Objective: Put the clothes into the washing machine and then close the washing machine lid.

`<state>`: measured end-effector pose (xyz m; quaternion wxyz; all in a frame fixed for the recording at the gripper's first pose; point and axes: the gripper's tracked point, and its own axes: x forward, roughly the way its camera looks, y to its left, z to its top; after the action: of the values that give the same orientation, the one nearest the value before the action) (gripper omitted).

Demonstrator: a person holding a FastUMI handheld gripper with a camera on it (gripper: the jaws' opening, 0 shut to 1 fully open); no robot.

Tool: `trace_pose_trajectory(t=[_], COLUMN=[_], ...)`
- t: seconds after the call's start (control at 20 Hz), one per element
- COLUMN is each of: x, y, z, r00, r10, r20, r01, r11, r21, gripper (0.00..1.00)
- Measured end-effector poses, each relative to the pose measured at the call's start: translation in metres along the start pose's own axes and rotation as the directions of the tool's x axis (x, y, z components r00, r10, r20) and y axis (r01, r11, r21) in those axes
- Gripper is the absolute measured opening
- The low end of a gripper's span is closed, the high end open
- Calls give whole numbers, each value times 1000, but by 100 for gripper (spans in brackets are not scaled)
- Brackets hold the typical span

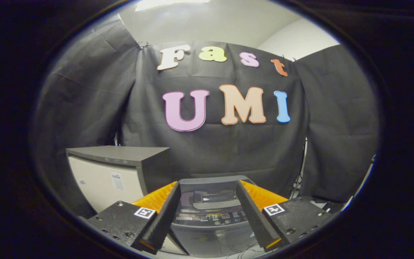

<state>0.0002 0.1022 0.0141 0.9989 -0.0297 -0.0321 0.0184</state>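
Looking at the washing machine (208, 216) straight ahead, framed between my fingers and a bit below them. Its lid (210, 201) seems to be up or folded back, with something purplish at the opening, but I can't tell if that's clothing or part of the tub. Control panel (212, 217) faces me, just under the opening.

My gripper (208, 216) is spread wide, nothing between the fingers, touching nothing.

Risks from here, as I judge them:
- No clothes in sight. If I drop toward the machine now, I go in empty.
- If the lid is only propped, brushing it on the way in could knock it shut early.
- Low approach could bump the panel buttons.

Beyond my left finger is a grey-topped cabinet (117, 169), near the machine; swinging wide that side could clip its corner. Cables (300, 176) hang by the black cloth backdrop (221, 147) past my right finger, a snag hazard.
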Motion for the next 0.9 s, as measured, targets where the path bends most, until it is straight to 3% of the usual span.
trace_pose_trajectory(t=[0.35,0.65,0.9], x=[-43,-50,-52], y=[7,20,21], z=[13,33,67], r00=[999,996,991], r10=[12,19,-61], r20=[43,84,117], r01=[-15,-19,57], r11=[998,1000,998], r21=[69,3,36], gripper=[94,94,94])
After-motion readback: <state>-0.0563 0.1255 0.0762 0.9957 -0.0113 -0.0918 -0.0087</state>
